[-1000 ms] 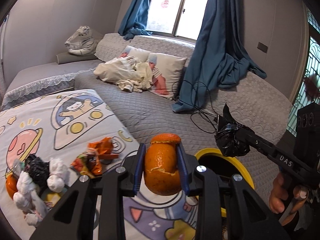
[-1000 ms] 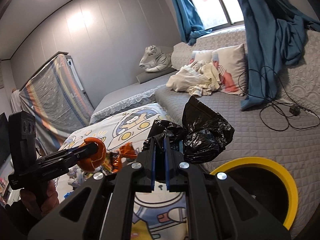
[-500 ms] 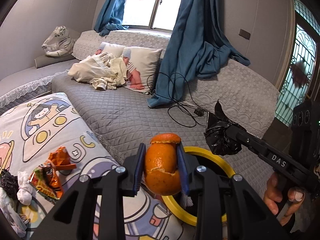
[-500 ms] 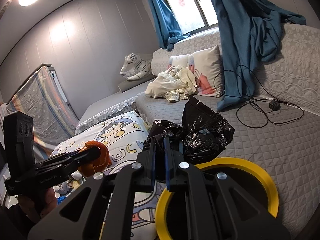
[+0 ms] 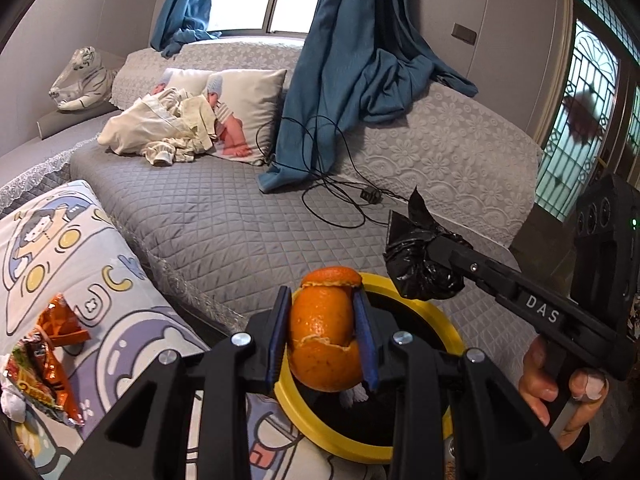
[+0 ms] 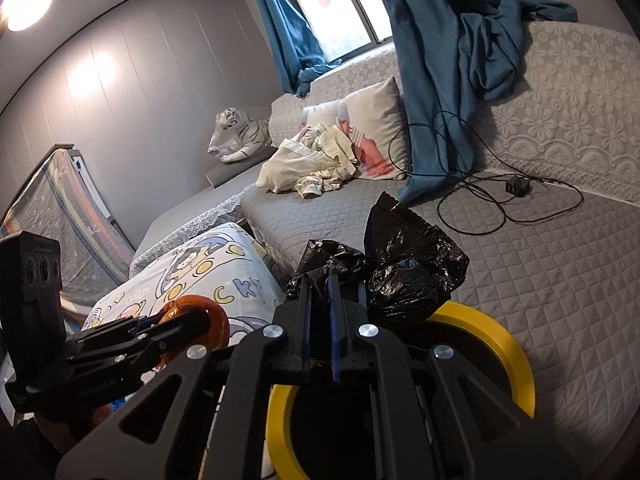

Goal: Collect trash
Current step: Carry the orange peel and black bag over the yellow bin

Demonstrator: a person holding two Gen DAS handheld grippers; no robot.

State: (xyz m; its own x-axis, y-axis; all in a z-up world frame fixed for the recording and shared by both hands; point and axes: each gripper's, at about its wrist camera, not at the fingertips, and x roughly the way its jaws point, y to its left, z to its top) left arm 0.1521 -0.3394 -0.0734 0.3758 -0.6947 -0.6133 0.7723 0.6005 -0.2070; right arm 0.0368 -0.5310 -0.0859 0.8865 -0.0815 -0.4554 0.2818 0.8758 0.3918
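My left gripper [image 5: 323, 320] is shut on an orange peel [image 5: 325, 336], held just above the near rim of a yellow-rimmed bin [image 5: 452, 332]. The right gripper [image 6: 319, 296] is shut on a crumpled black plastic bag [image 6: 404, 260] that hangs over the same bin [image 6: 496, 340]. In the left wrist view the right gripper [image 5: 434, 252] comes in from the right, with the black bag [image 5: 416, 264] over the bin's far edge. In the right wrist view the left gripper [image 6: 188, 324] shows at the lower left with the orange peel [image 6: 218, 320].
Orange snack wrappers [image 5: 48, 344] and a white tissue [image 5: 10, 400] lie on the cartoon-print blanket [image 5: 60, 248] at left. A grey quilted sofa [image 5: 240, 232] behind holds a black cable with charger [image 5: 368, 196], pillows and clothes [image 5: 168, 128], and a blue curtain [image 5: 352, 72].
Both grippers have moved rightward and a little down, from over the blanket to over the bin. The trash pile on the blanket has slid out to the left. Both grips are unchanged.
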